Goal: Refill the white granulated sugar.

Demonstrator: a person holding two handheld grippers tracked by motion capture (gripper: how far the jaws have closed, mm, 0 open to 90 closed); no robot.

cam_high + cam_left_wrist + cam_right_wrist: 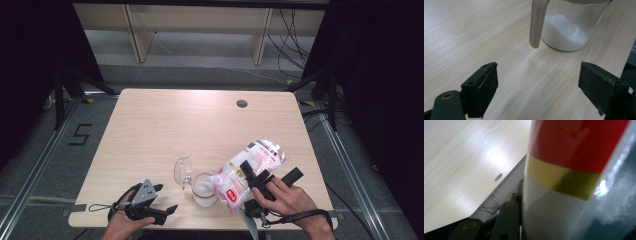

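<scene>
While tilted, bag: clear plastic bag of white powder with red-and-yellow label [250, 171], mouth over the jar.
Right gripper [255, 178]: clenched on the bag.
Jar: clear glass jar [204, 189], partly filled, probably sugar.
Left gripper [159, 202]: released, empty, near jar.

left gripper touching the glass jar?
Apart. The left gripper view shows the left gripper open, with bare table between its jaws and the glass jar.

Overhead view; two close tool views
</scene>
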